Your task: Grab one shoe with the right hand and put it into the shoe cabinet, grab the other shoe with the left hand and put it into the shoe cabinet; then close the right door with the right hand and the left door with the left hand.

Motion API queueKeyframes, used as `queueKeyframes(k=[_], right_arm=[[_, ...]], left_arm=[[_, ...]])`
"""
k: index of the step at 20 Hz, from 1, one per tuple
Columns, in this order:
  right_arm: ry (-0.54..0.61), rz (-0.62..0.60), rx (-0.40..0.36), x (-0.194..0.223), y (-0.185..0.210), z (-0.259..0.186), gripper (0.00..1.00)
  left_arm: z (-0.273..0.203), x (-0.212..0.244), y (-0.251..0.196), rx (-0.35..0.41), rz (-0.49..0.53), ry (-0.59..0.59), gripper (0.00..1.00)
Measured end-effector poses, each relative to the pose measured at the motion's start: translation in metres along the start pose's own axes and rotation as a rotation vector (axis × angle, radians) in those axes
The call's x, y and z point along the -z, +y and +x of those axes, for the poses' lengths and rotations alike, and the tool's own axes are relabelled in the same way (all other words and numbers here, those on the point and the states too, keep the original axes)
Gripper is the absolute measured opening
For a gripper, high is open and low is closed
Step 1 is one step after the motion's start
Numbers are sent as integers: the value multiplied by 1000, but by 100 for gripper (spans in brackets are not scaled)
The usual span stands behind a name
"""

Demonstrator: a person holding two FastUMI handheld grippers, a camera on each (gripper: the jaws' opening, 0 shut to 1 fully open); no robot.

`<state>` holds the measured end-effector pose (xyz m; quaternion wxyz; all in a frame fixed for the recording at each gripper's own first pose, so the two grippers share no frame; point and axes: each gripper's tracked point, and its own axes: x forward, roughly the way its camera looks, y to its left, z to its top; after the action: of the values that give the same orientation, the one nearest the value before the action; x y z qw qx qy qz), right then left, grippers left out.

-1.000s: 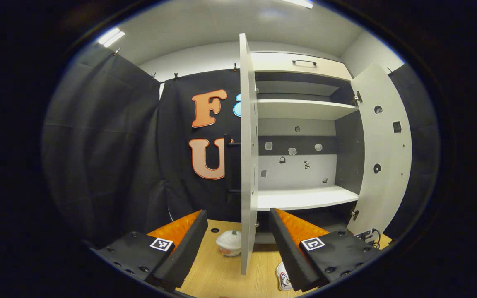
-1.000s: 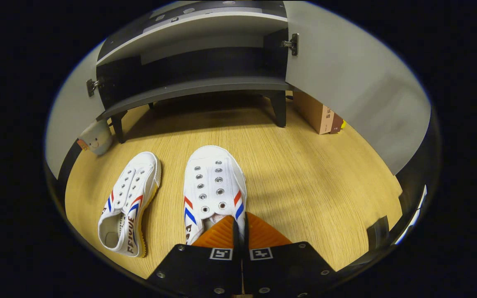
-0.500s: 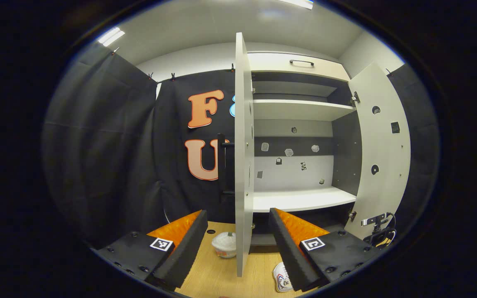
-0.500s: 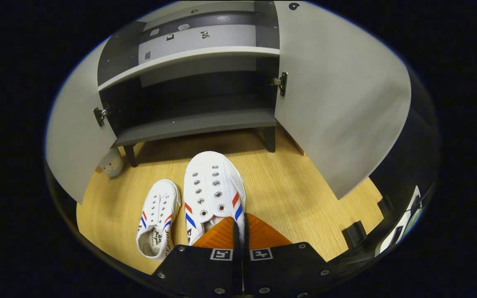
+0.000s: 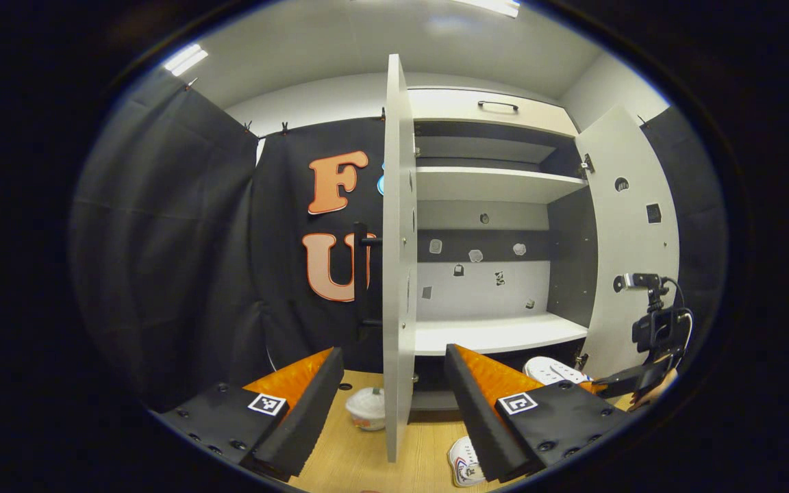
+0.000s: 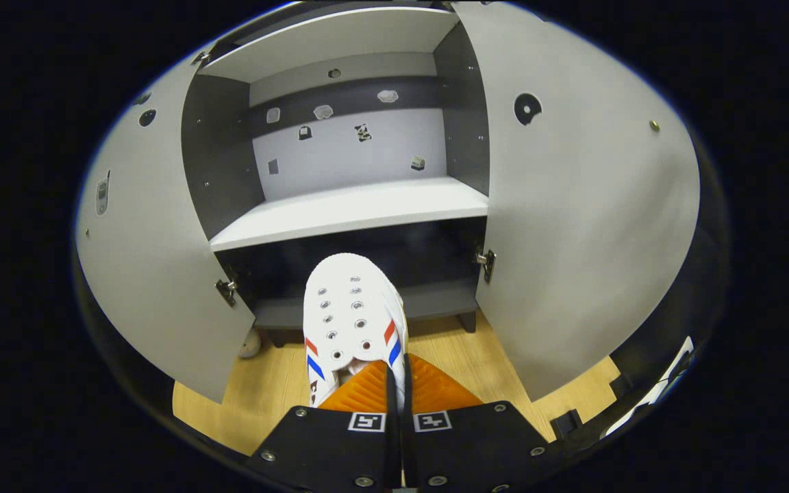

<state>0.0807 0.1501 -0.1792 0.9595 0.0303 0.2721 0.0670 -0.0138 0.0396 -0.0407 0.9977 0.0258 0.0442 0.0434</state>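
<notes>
My right gripper [image 6: 398, 375] is shut on the heel rim of a white shoe [image 6: 353, 311] with red and blue stripes. The shoe hangs in the air, toe towards the cabinet's dark bottom compartment [image 6: 429, 301] below the white shelf [image 6: 353, 209]. Both doors stand open, the left door [image 6: 155, 260] and the right door [image 6: 586, 226]. In the left gripper view my left gripper [image 5: 391, 411] is open and empty. Past its fingers the other shoe [image 5: 466, 462] lies on the wooden floor, beside the edge-on left door [image 5: 398, 239]. The held shoe [image 5: 552, 370] and the right gripper [image 5: 624, 380] appear low right.
A small white plush toy [image 5: 366, 409] sits on the floor by the cabinet's left leg, also the plush toy [image 6: 251, 344] under the left door. The upper shelf [image 5: 497, 185] and a drawer with a handle [image 5: 497, 104] are above. Black cloth walls hang left and right.
The right gripper has lifted the shoe off the floor and carried it up and forward to the cabinet's lower opening. The left gripper has barely moved.
</notes>
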Motion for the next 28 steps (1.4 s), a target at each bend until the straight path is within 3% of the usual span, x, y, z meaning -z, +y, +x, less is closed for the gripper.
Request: queueKeyframes(k=[6, 8, 11, 12, 13, 16, 18, 28], right_arm=[[-62, 55, -23, -71, 12, 4, 0], [-86, 69, -24, -98, 14, 11, 0], [-129, 74, -26, -138, 18, 22, 0], [-144, 66, -21, -151, 19, 28, 0], [-154, 58, -12, -162, 20, 35, 0], [-172, 50, 4, -196, 24, 65, 0], [-170, 51, 11, -214, 25, 84, 0], [-25, 69, 72, -207, 11, 194, 0]], left_arm=[[-1, -1, -4, 8, 22, -7, 94], [-1, 0, -5, 13, 18, -5, 99], [0, 1, -5, 10, 13, -3, 94], [1, 2, -4, 10, 12, -3, 99], [1, 1, -4, 9, 11, -3, 94], [2, 2, -3, 4, 6, -4, 99], [3, 2, 0, -2, 3, -7, 97], [15, 10, 13, -30, 5, 8, 97]])
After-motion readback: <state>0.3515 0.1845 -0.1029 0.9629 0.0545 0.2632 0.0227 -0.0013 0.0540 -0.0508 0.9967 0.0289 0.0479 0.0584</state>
